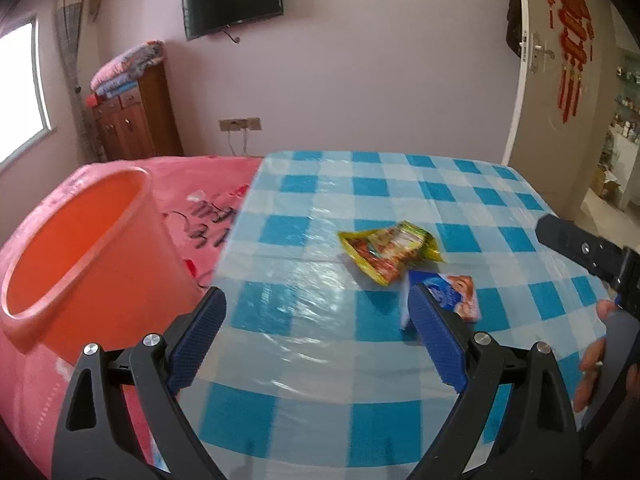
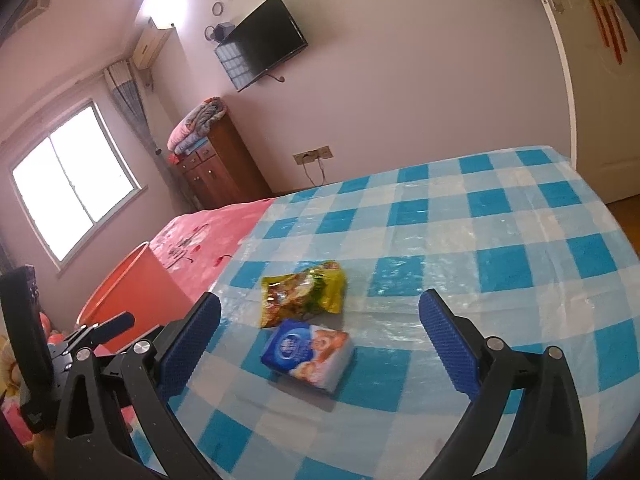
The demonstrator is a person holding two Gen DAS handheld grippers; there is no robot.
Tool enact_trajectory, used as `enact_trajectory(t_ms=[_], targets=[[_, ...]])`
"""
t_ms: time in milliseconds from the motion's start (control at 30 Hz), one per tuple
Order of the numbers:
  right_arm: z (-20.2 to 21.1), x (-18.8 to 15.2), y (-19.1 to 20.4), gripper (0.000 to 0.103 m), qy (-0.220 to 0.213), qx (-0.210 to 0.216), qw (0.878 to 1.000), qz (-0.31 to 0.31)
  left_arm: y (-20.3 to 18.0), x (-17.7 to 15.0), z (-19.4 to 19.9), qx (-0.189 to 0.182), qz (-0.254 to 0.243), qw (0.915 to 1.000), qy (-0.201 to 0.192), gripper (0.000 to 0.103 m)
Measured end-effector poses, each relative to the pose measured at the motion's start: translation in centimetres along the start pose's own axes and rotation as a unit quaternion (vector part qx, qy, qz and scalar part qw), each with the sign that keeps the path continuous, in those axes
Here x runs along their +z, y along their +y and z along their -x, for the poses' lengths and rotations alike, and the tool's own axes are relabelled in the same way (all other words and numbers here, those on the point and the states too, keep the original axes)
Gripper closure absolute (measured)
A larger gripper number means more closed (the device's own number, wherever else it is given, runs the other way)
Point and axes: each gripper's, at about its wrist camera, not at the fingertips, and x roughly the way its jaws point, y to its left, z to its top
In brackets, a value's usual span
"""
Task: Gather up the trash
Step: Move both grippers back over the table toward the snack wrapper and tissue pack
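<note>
- The tissue pack (image 2: 308,356) lies flat on the checked cloth (image 2: 500,240), just ahead between the right claw (image 2: 320,344)'s spread, empty jaws; the yellow snack wrapper (image 2: 304,294) touches it beyond.
- Risk, as I judge it: the slick film slips under the pads, or both are pinched together.
- The left claw (image 1: 316,336) is likewise released and empty; the orange bucket (image 1: 80,248) to its left shows nothing inside.

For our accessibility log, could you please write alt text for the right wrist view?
The open right gripper hovers over a blue tissue pack and yellow snack wrapper on a blue checked tablecloth, with an orange bin at left.
</note>
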Motion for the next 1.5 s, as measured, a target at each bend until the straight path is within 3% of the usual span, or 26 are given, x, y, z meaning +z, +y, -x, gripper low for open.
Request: enact_trajectory(t_ms=[100,200,333,533,767,1000,1133,1300,1500], targets=[[-0.2,0.0,-1.4,0.005,0.008,-0.001,1.000,-0.014,-0.5,-0.6,-0.5,-0.026,0.024,0.9994,-0.003,0.010],[-0.4,-0.1,-2.8,0.005,0.014,-0.004,1.000,-0.025,-1.2,-1.0,-0.7,-0.021,0.023,0.9993,-0.020,0.010],[-0.7,-0.2,-4.1,0.005,0.016,0.000,0.999,-0.028,-2.0,-1.0,-1.2,-0.030,0.013,0.9994,-0.012,0.010],[-0.6,-0.2,-5.6,0.005,0.015,0.014,0.999,-0.047,-2.5,-1.0,-2.3,-0.045,0.033,0.9983,0.020,0.010],[-1.4,-0.4,-6.3,0.005,0.061,0.000,0.998,-0.016,-2.4,0.7,-4.0,-0.063,0.039,0.9957,0.056,0.010],[-1.4,-0.8,-6.8,0.005,0.076,0.003,0.997,-0.017,-4.0,3.1,-8.0,-0.068,0.003,0.9925,0.102,0.010],[-1.2,-0.7,-7.2,0.005,0.070,0.011,0.997,-0.019,-3.8,3.1,-10.0,-0.090,0.044,0.9866,0.129,0.010],[-0.9,-0.4,-8.6,0.005,0.064,0.010,0.997,-0.034,-5.6,1.6,-11.1,-0.100,0.042,0.9817,0.156,0.012],[0.2,0.4,-11.7,0.005,0.045,-0.007,0.996,-0.075,-8.0,0.8,-10.7,-0.145,0.052,0.9736,0.169,0.012]])
